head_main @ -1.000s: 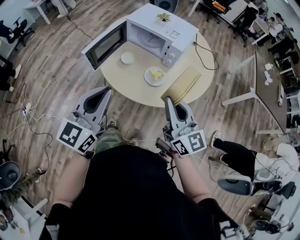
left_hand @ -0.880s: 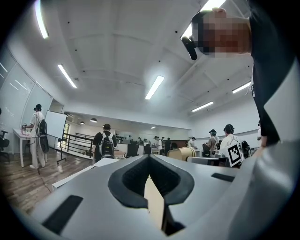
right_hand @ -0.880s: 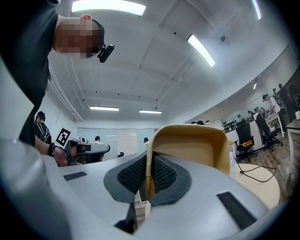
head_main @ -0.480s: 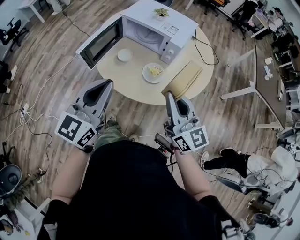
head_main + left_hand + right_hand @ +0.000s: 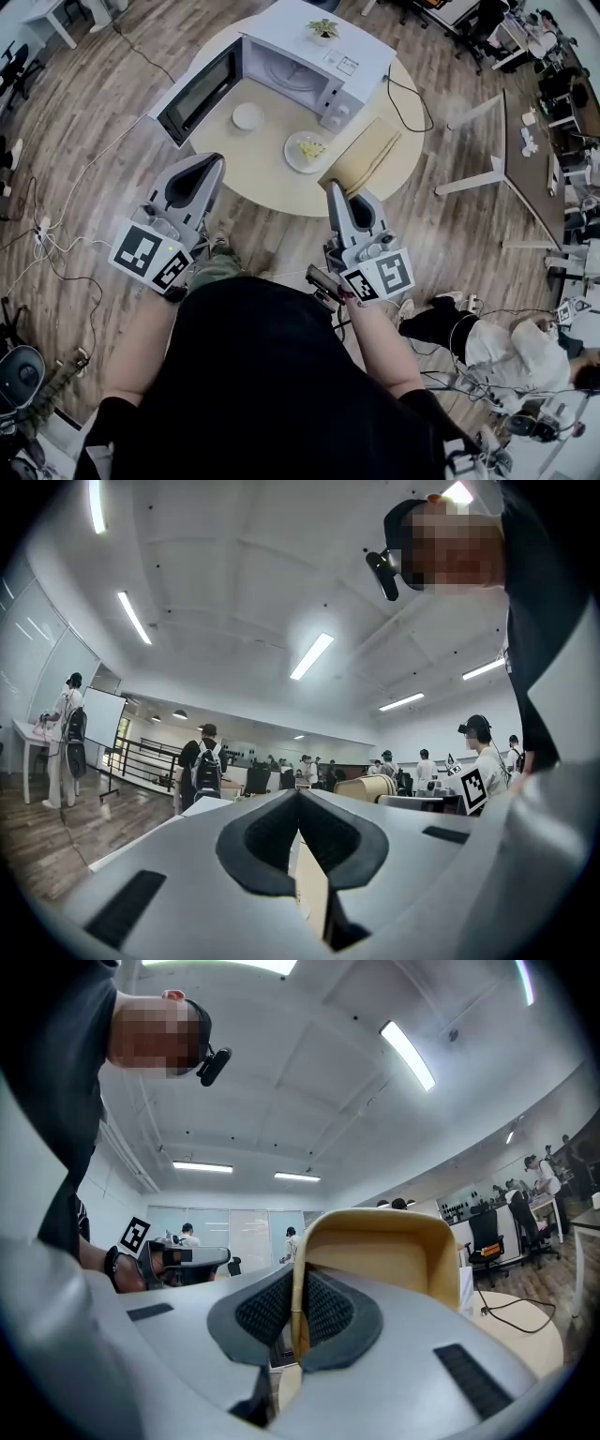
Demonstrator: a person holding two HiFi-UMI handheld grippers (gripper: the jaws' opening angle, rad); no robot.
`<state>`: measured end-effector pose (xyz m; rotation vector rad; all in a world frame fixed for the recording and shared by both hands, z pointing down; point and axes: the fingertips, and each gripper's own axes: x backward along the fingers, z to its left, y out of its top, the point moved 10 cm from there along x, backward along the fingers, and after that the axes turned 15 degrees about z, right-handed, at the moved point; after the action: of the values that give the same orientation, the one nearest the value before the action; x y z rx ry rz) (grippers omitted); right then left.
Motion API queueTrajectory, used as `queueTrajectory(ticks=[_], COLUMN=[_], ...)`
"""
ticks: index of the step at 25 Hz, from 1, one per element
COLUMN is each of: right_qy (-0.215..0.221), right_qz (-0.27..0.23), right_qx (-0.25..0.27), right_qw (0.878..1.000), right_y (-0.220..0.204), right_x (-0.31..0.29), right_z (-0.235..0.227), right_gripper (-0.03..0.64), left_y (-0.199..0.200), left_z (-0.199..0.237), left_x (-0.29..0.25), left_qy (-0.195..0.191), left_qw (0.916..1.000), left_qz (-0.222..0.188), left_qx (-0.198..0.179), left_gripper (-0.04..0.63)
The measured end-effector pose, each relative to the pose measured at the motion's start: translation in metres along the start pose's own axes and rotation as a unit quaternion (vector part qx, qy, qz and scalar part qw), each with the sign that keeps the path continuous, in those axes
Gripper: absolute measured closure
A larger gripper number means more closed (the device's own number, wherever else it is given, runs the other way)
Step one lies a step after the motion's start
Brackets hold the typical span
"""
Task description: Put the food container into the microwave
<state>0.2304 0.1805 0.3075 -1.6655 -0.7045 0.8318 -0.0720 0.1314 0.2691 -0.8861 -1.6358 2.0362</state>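
Tan, stiff, cardboard-looking: that's the food container [image 5: 364, 161], and my right gripper [image 5: 336, 195] has it. The jaws are almost fully together, clamped on one thin side wall of the container near its close end, and the right gripper view shows that wall pinched between the ribbed pads. My left gripper [image 5: 210, 172] is carrying nothing. Its jaws meet at the tips with no object between them.

What's new: over the last second I've stepped in. Both grippers have pushed forward, and the round table [image 5: 253, 173] and the microwave [image 5: 300, 56] now sit closer ahead of them than they did. The container's far end has slid further over the table's right edge. So this reads as the approach leg, well begun but far from done, since the container is in the air and nowhere near the cavity yet.

The door [image 5: 192, 94] stands swung wide to the left, so the opening is ready. A small white dish [image 5: 247, 115] and a plate [image 5: 307, 150] with food on it sit on the table before the microwave, and I'd guess I must carry over them.

Orientation: the container's long axis runs straight out from my right jaws, away from me and slightly rightward, aiming past the microwave's right end instead of into the cavity. I'll likely need to swing it left.
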Motion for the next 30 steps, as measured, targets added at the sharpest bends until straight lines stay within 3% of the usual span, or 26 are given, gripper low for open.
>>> queueTrajectory(ticks=[25,30], right_qy=[-0.097,-0.114], right_qz=[0.032,0.038], right_qx=[0.015,0.023], right_qw=[0.995,0.992], right_y=[0.026,0.028], right_x=[-0.106,-0.126], right_z=[0.028,0.034], right_gripper=[0.592,0.592], left_y=[0.017,0.019], left_z=[0.149,0.171], left_x=[-0.051,-0.059], left_qy=[-0.096,-0.114], left_qw=[0.9952,0.9935], left_qz=[-0.007,-0.008], left_qx=[0.016,0.002], left_gripper=[0.575,0.575])
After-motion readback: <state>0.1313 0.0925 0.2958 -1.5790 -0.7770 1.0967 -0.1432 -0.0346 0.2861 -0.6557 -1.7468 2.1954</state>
